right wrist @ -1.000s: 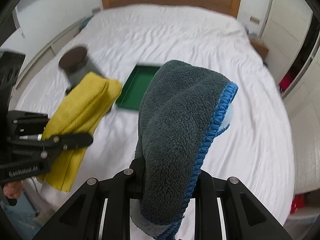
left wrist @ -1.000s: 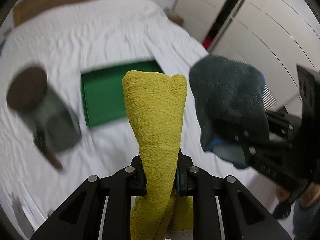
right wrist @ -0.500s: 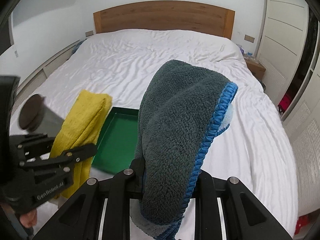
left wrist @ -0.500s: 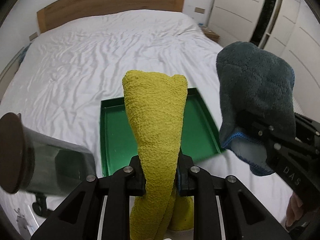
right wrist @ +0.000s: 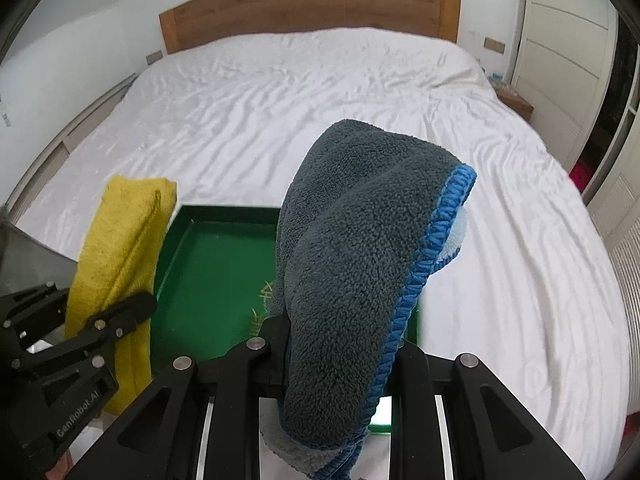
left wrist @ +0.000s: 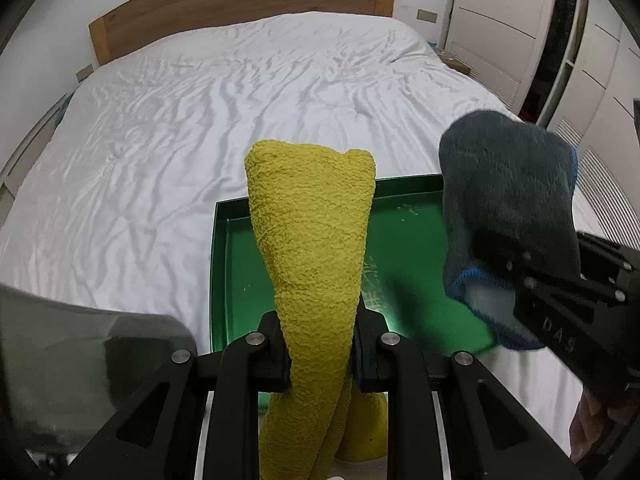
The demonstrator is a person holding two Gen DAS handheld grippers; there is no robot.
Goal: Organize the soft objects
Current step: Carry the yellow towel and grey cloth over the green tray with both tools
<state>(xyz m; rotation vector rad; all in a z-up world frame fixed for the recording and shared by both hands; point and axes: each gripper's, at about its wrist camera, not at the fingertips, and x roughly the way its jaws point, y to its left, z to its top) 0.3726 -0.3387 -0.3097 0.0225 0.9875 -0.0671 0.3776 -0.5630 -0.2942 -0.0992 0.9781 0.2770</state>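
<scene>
Soft, even room light fills both views, with no hard shadows; only faint grey creases show on the white bed (left wrist: 224,120). The fisheye bends the headboard (right wrist: 308,8) and darkens the corners. The green tray (left wrist: 404,248) carries small glints and a bright patch at its near edge. A grey object (left wrist: 80,364) near left is blurred, and the right tool (left wrist: 560,312) is slightly smeared.

The yellow towel (left wrist: 316,280) hides the middle of the green tray (left wrist: 224,272), and its bottom end runs off the picture. A blurry grey thing (left wrist: 80,360) at near left is cut off. The grey cloth (right wrist: 360,260) covers the tray's right side.
</scene>
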